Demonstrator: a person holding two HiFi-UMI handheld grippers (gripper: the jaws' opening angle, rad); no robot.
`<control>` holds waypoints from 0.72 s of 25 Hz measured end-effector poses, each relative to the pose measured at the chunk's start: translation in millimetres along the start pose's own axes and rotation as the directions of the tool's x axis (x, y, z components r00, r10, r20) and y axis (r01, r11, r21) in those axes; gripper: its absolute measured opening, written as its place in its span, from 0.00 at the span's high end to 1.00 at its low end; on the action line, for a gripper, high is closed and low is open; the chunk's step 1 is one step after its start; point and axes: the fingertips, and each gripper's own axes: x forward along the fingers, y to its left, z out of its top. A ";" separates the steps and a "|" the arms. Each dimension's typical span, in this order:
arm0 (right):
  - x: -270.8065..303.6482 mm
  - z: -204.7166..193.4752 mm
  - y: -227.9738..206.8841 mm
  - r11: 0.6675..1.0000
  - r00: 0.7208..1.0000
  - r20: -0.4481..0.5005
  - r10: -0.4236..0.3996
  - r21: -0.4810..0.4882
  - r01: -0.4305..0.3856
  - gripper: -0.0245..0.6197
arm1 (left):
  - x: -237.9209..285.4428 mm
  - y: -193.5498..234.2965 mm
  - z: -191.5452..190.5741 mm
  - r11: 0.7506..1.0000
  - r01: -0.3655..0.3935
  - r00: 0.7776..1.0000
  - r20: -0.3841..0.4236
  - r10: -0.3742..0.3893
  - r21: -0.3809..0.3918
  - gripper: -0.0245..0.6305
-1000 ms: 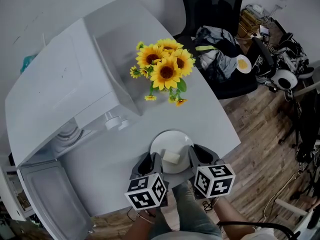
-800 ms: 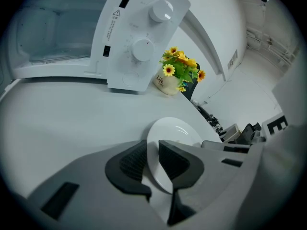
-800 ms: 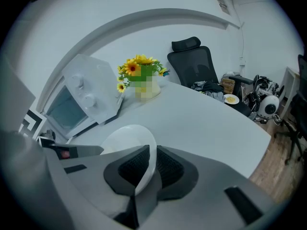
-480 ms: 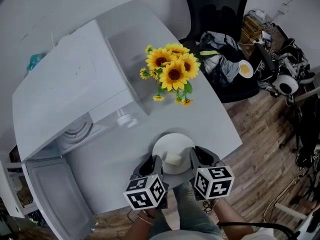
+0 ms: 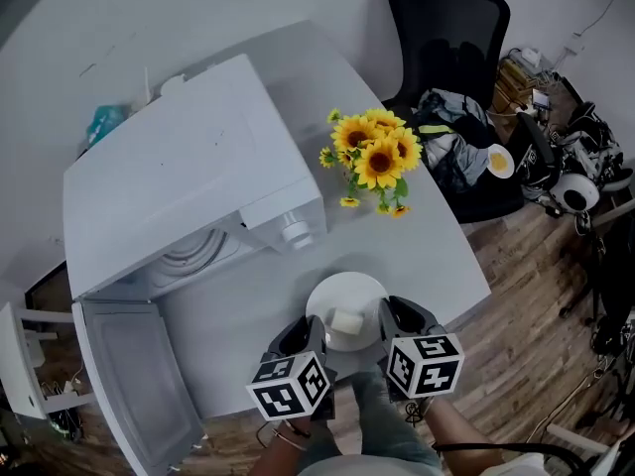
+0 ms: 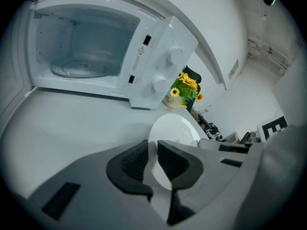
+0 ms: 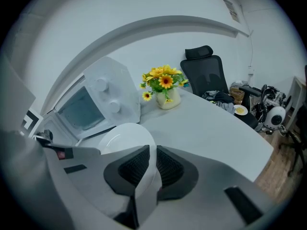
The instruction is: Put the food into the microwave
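Note:
A white plate [image 5: 342, 293] carries a pale block of food [image 5: 345, 321] over the near edge of the white table [image 5: 437, 246]. My left gripper [image 5: 309, 335] is shut on the plate's left rim; its jaws have just been closing with the rim between them. In the left gripper view the pads [image 6: 138, 161] pinch the plate [image 6: 176, 127]. My right gripper [image 5: 390, 318] is shut on the right rim, and its pads [image 7: 165, 166] clamp the plate [image 7: 125, 135]. The white microwave [image 5: 189, 181] stands at the left with its door [image 5: 134, 395] swung open and its cavity [image 6: 79, 47] empty.
A vase of sunflowers [image 5: 375, 155] stands on the table right of the microwave, behind the plate. A black office chair [image 5: 446, 38] piled with clothes is past the table's far right edge. Cables and gear lie on the wooden floor [image 5: 536, 296] at the right.
Both grippers have risen a little with the plate held between them. The head view has swung left, so the microwave's open front and door show more.

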 end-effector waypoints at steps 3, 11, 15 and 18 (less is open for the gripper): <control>1.1 5.1 21.2 0.999 1.000 0.005 0.027 -0.026 -0.027 0.87 | -16.1 13.2 4.9 1.000 -0.016 1.000 0.020 0.016 -0.025 0.87; 11.1 14.8 89.2 0.987 0.993 0.004 0.116 -0.108 -0.115 0.87 | -60.3 60.0 21.3 0.993 -0.070 0.993 0.091 0.079 -0.096 0.87; 16.8 16.3 123.9 0.974 0.987 -0.008 0.163 -0.156 -0.162 0.87 | -82.6 84.0 26.2 0.986 -0.104 0.985 0.125 0.121 -0.133 0.87; 20.2 18.0 150.6 0.960 0.980 -0.019 0.200 -0.198 -0.200 0.87 | -99.4 102.1 28.3 0.978 -0.128 0.977 0.148 0.153 -0.166 0.87</control>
